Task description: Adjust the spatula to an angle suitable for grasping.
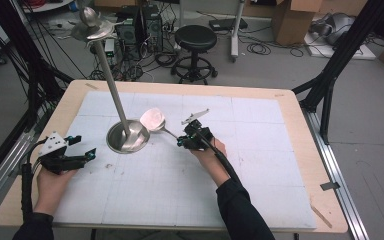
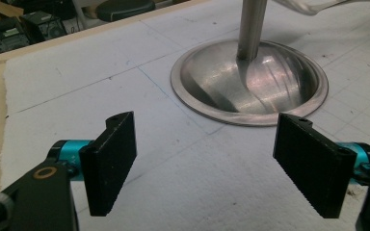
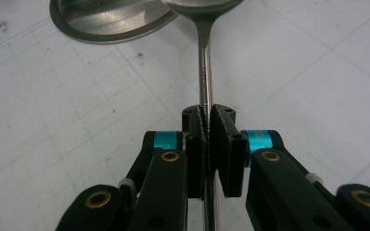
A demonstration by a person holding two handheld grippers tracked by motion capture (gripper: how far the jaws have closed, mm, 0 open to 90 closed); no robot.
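Note:
A steel stand rises from a round dished base (image 1: 126,137) on a tall pole (image 1: 110,75) that leans up and back to a hanger top (image 1: 91,27). My right gripper (image 1: 185,138) is shut on the thin handle of a large metal spoon (image 1: 153,120), whose bowl hovers beside the base's right rim. In the right gripper view the handle (image 3: 204,62) runs straight out from between the pressed pads to the bowl (image 3: 200,6). My left gripper (image 1: 89,155) rests open left of the base. Its pads (image 2: 111,159) stand wide apart with the base (image 2: 249,82) just beyond them.
A white gridded mat (image 1: 190,165) covers most of the wooden table (image 1: 307,160). Behind the table stand a black stool (image 1: 195,47), computer cases, cables and cardboard boxes. Black frame legs flank the table's left and right sides.

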